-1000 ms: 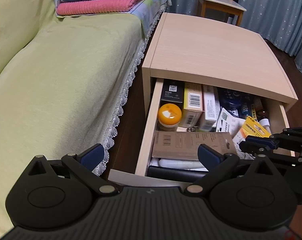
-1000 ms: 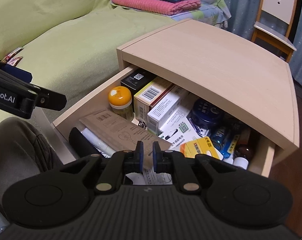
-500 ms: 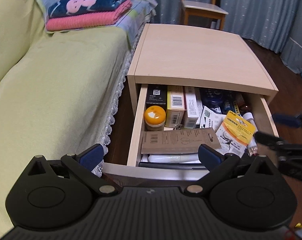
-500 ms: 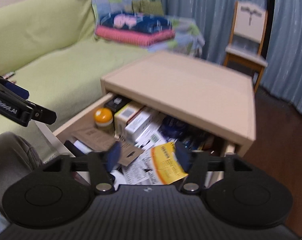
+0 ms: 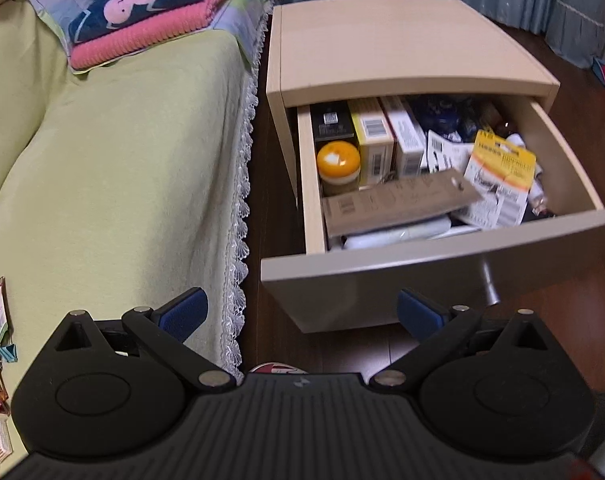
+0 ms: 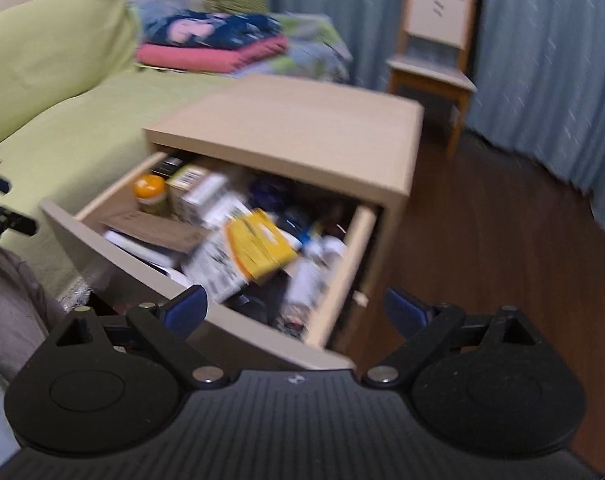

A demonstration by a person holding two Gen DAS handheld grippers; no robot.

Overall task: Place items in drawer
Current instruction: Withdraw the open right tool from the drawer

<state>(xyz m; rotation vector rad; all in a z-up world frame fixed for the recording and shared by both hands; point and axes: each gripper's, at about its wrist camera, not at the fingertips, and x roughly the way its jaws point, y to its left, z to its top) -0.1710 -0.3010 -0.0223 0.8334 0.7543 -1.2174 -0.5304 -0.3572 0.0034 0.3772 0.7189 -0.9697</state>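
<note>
Fingers of both our left gripper (image 5: 300,312) and right gripper (image 6: 294,306) are hanging spread wide, holding nothing.
We are hovering before the pulled-out drawer (image 5: 442,256), where the yellow card pack (image 5: 502,168) is lying among boxes.

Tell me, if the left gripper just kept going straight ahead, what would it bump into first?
Probably the drawer's front panel. The left gripper is open and empty, and that pale panel fills the gap between its fingers. Depth is hard to judge, so it might meet the dark floor below instead.
</note>
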